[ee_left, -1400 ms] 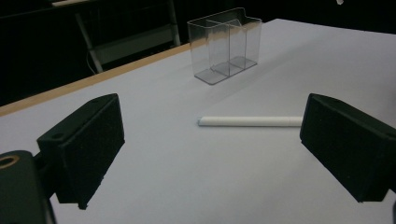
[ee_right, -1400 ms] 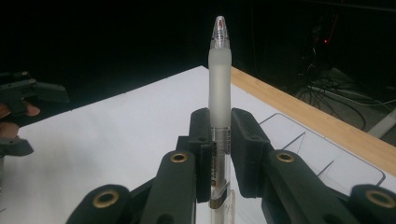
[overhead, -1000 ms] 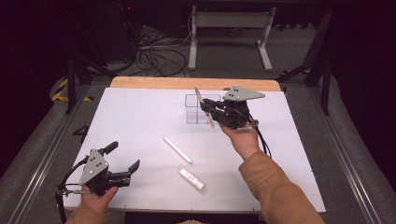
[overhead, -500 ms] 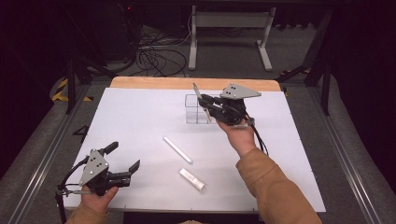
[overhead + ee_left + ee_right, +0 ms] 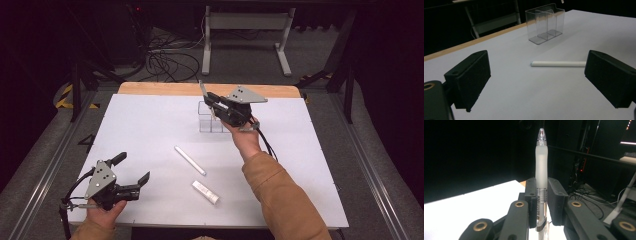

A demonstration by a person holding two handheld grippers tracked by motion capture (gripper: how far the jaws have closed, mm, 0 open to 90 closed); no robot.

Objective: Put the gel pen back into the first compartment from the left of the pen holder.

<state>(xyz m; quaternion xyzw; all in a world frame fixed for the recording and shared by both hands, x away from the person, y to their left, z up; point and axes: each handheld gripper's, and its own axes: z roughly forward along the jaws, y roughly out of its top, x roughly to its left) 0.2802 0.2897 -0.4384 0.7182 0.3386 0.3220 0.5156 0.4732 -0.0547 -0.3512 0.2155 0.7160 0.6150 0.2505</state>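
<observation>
Pen between right gripper jaws (upright)

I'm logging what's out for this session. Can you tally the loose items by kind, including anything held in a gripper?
Pens: 1, the pen clamped in the right gripper
White sticks: 1, the stick
White tubes: 1, the tube
Clear organizers: 1, the organizer
Total: 4

Pen lower barrel cut off by right gripper view's bottom edge, mid-barrel hidden between jaws. White stick: far end hidden behind left gripper's jaw. Tube label too small to read.
</observation>
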